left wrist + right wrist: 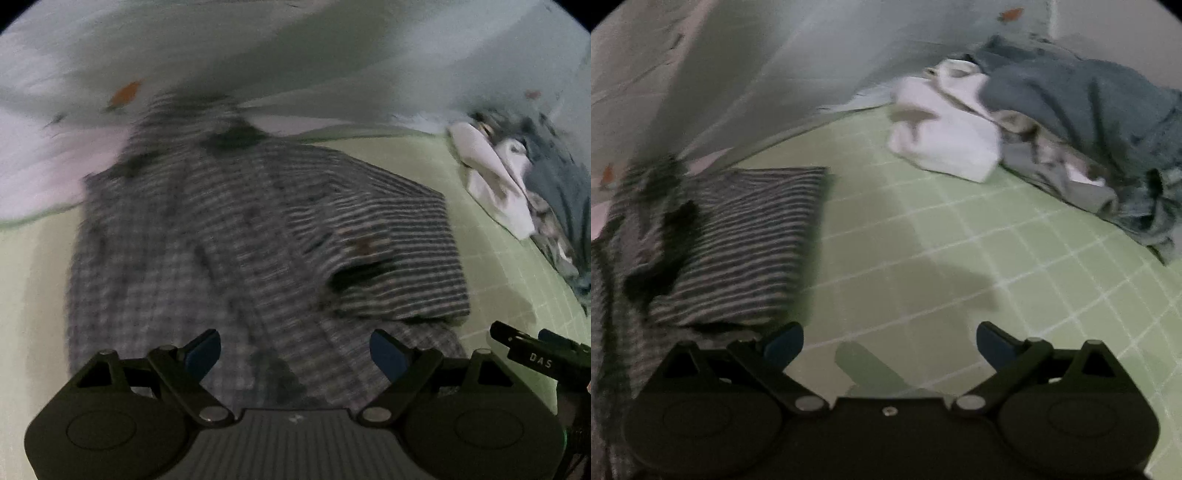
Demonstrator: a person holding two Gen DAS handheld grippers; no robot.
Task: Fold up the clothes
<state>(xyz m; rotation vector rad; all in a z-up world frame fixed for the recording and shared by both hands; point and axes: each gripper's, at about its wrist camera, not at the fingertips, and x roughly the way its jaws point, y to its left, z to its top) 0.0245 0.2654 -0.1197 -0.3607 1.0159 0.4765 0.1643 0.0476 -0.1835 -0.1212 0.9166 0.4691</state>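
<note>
A grey and white striped garment (pixel 258 229) lies partly folded on the green gridded mat (pixel 498 280), with one flap laid over its right side. My left gripper (pixel 295 345) hovers over its near edge, jaws wide open, nothing between the blue pads. Part of the other gripper's black body (pixel 535 354) shows at the right edge. In the right wrist view the striped garment (pixel 738 240) lies to the left. My right gripper (pixel 888 336) stands open over bare mat (pixel 960 258) beside it, holding nothing.
A heap of unfolded clothes (pixel 1089 122), with a white piece (pixel 945 144) and blue-grey ones, lies at the far right of the mat, also seen as the heap (pixel 517 184). Pale cloth (pixel 258 55) with an orange mark rises behind the mat. Both views are motion-blurred.
</note>
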